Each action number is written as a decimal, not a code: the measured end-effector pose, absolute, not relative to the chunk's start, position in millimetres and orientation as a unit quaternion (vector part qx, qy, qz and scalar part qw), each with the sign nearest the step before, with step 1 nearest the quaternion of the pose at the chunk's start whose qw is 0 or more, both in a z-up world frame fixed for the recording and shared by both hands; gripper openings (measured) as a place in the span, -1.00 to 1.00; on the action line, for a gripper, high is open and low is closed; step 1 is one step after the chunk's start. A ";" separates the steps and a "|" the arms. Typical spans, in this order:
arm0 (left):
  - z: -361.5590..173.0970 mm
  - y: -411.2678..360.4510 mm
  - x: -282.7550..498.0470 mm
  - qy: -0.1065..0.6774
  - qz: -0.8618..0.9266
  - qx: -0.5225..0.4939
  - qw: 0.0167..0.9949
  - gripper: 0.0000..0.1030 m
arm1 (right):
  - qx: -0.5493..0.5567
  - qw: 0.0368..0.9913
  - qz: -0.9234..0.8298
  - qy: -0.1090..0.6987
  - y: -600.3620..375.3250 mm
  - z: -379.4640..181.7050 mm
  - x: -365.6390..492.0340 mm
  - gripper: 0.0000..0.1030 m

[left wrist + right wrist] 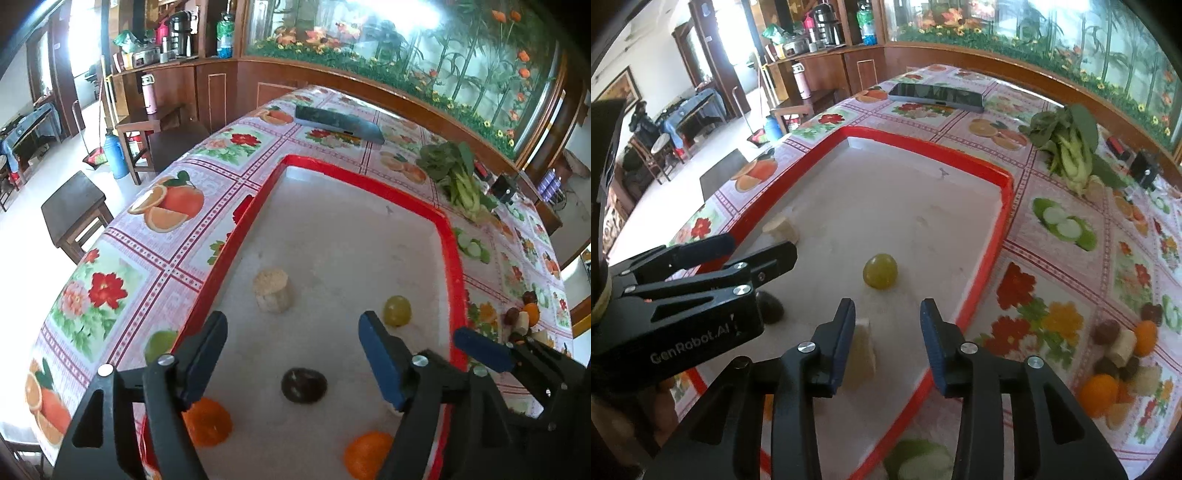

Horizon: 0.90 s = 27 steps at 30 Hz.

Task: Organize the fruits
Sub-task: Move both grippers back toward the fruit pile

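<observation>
A red-rimmed white tray [369,184] [1004,173] lies on the flowered tablecloth. In it are a green grape [397,310] [880,270], a pale banana chunk [271,290] [781,229], a dark fruit [303,384] [770,308], two orange pieces [208,422] [367,454] and a pale slice [862,354]. My left gripper [291,350] is open above the dark fruit. My right gripper [886,339] is open and empty over the tray's near right part, the pale slice beside its left finger. A pile of mixed fruit pieces [1123,350] [524,317] lies on the cloth right of the tray.
A phone [338,123] [936,96] lies beyond the tray. A bok choy [460,177] [1071,147] lies at the far right, with small black items [1145,170] behind it. Wooden stools [75,212] stand off the table's left edge. A wall cabinet runs behind.
</observation>
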<state>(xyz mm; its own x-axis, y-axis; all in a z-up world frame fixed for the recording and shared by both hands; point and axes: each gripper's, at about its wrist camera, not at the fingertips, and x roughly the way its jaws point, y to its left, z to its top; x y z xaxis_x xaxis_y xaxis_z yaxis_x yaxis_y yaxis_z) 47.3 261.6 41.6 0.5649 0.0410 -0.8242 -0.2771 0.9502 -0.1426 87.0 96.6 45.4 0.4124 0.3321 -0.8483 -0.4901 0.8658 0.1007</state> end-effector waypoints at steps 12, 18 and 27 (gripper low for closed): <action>65.4 220.5 27.3 0.429 0.087 -0.125 0.890 0.67 | -0.133 0.880 0.150 0.431 55.9 77.2 46.2 0.72; 74.7 188.0 26.2 0.423 0.070 -0.109 0.897 0.67 | -0.076 0.885 0.128 0.442 7.4 84.0 40.7 0.76; 80.6 129.1 25.3 0.423 0.027 -0.085 0.902 0.68 | -0.043 0.900 0.057 0.430 -76.3 87.6 37.5 0.81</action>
<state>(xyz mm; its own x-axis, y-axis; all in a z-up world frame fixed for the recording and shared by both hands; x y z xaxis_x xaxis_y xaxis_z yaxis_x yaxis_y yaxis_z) 25.3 129.1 80.6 0.6412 -0.0219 -0.7670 -0.1210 0.9842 -0.1292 37.5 -76.3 87.6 0.6236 0.0651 -0.7790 -0.1384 0.9900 -0.0281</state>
